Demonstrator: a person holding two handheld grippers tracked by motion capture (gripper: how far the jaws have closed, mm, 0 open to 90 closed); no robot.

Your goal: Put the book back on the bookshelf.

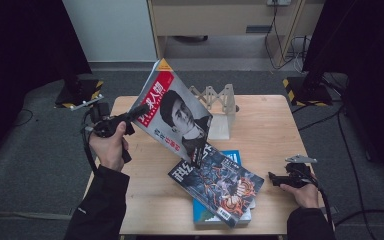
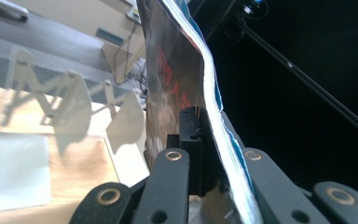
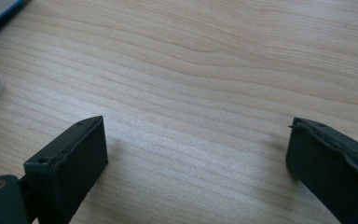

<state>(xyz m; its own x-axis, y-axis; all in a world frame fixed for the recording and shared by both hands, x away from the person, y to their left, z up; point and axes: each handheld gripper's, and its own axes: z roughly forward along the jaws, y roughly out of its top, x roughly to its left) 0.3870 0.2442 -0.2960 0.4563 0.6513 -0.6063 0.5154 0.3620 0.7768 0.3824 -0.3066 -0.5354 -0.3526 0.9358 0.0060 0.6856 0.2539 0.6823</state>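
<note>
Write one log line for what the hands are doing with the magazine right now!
left gripper: shut on red magazine, lifted tilted | right gripper: open, empty, over table | comic magazine: on blue book | wooden rack: behind

Wooden accordion rack (image 1: 219, 102) upright at table's (image 1: 265, 125) far side; comic magazine (image 1: 220, 184) lying tilted atop blue book (image 1: 232, 156) near front edge.

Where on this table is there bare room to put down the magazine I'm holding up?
The left part of the table is bare wood, from its left edge to the comic magazine, under the left tool that grips the lifted magazine. Another free patch lies between the wooden rack and the right edge. The front middle is crowded: the comic magazine lies on a blue book.
</note>
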